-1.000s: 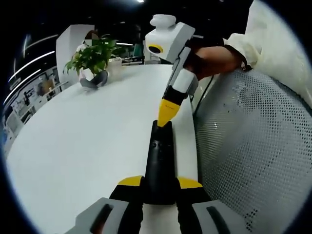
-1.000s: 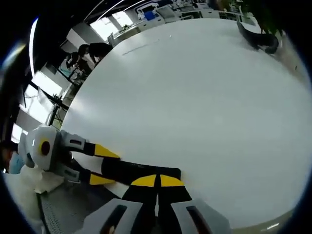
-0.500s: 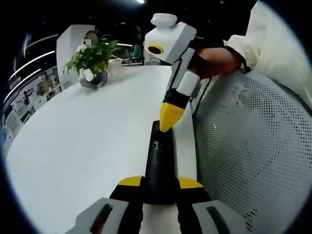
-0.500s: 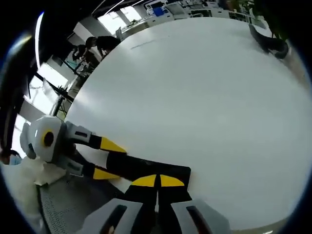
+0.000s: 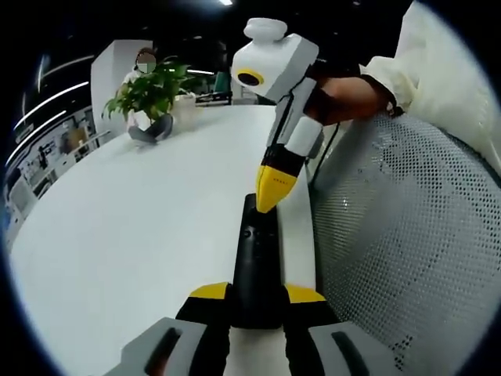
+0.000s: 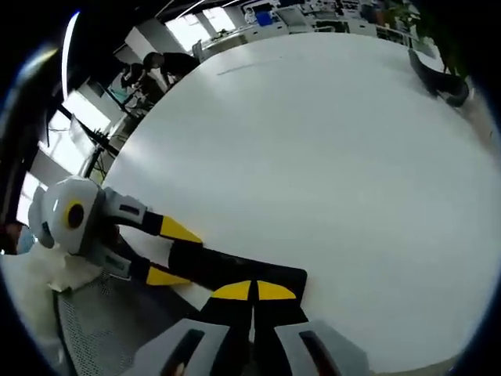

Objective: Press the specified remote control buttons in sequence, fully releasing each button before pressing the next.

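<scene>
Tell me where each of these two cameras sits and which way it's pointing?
Left gripper view: rides the left tool, looking along the remote it clamps, toward a plant; the person's sleeve and the right tool show.
Right gripper view: rides the right tool, shut, looking across the white table; the left tool enters from the left.
Shared: remote, table, both tools.

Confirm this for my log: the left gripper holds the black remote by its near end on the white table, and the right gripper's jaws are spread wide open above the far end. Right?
Not quite. The left gripper does hold the remote by its near end on the table, but the right gripper has its yellow jaws closed together into one point over the far end, as the left gripper view shows.
</scene>
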{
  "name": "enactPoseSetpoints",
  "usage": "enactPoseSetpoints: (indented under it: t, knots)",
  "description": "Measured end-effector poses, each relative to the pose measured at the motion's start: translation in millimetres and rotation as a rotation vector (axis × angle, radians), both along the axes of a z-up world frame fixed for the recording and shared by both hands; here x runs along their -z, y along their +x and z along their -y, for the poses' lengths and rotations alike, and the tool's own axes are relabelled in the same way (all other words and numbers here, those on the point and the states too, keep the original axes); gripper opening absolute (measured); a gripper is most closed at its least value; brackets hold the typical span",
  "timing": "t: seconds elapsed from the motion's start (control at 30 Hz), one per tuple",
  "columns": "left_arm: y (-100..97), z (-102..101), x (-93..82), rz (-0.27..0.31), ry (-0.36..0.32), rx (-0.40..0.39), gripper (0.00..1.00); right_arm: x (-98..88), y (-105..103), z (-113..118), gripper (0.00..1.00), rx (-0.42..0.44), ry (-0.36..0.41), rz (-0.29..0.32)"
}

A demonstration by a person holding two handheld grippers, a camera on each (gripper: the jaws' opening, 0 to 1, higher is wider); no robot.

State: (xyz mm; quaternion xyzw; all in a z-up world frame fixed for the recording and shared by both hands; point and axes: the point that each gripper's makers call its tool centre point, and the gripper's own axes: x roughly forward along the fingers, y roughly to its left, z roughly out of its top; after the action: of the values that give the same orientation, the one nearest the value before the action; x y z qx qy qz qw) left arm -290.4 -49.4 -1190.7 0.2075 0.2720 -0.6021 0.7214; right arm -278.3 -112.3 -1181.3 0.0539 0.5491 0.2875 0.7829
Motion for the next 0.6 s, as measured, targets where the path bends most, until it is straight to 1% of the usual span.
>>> enactPoseSetpoints:
  t: [0.1, 0.27, 0.43, 0.47, 0.53, 0.6]
  knots:
    - [-0.1, 0.3, -0.3, -0.003, 0.001, 0.002, 0.25, -0.2, -0.2, -0.6, 0.0, -0.002, 0.003, -0.002]
    - [-0.9, 0.1, -1.0, -0.003, 0.0, 0.003, 0.25, 0.8, 0.1, 0.4, 0.0, 0.039, 0.03, -0.032]
    - [-1.2, 0.1, -0.7, -0.003, 0.0, 0.002, 0.25, 0.4, -1.1, -0.4, 0.0, 0.032, 0.026, -0.024]
    - [-1.3, 0.1, -0.7, -0.003, 0.0, 0.001, 0.25, 0.6, -0.9, 0.0, 0.0, 0.04, 0.032, -0.029]
    - [-1.4, 0.2, -0.6, -0.003, 0.0, 0.001, 0.25, -0.5, -0.7, 0.0, 0.0, 0.076, 0.064, -0.059]
    - [-1.4, 0.2, -0.4, -0.003, 0.004, 0.005, 0.25, -0.9, -0.1, 0.6, 0.0, 0.094, 0.083, -0.081]
